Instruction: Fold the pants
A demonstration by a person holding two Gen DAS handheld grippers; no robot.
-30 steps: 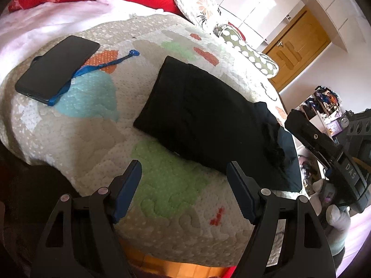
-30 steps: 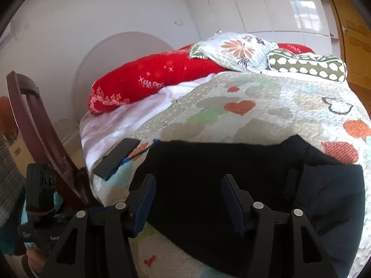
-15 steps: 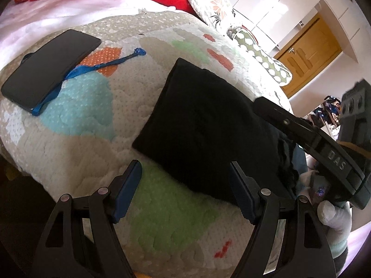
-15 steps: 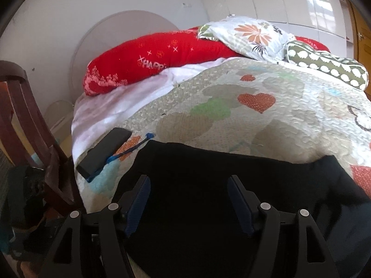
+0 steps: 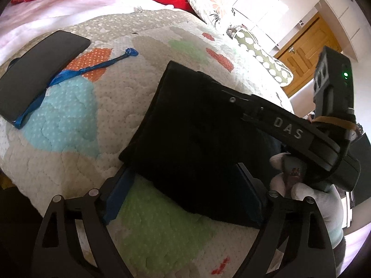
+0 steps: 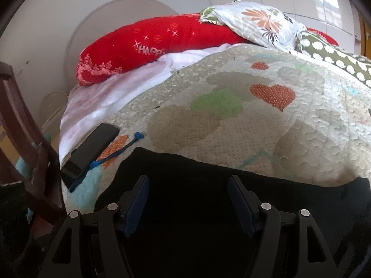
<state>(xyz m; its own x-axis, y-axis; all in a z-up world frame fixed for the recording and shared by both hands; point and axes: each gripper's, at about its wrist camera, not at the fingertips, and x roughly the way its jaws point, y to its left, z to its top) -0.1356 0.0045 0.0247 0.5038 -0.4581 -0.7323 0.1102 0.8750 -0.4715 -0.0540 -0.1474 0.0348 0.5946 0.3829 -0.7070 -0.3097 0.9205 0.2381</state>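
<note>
The black pants (image 5: 197,127) lie folded into a thick rectangle on the patchwork quilt (image 5: 69,127). My left gripper (image 5: 185,194) is at their near edge. Its jaws are opening, and the near corner of the fabric lies between the blue pads (image 5: 120,197) without being pinched. A white-gloved hand (image 5: 301,192) holds my right gripper over the pants from the right. In the right wrist view the pants (image 6: 208,231) fill the bottom. My right gripper (image 6: 190,201) hovers open just above them with nothing pinched.
A black phone (image 5: 39,74) with a blue cord (image 5: 92,69) lies on the quilt left of the pants. A red pillow (image 6: 150,41) and a floral pillow (image 6: 255,20) are at the head of the bed. A dark wooden chair (image 6: 25,139) stands at the left bedside.
My left gripper has closed in on the pants' near edge and its jaws have widened. The right gripper has swung in from the right and dropped lower over the pants.
</note>
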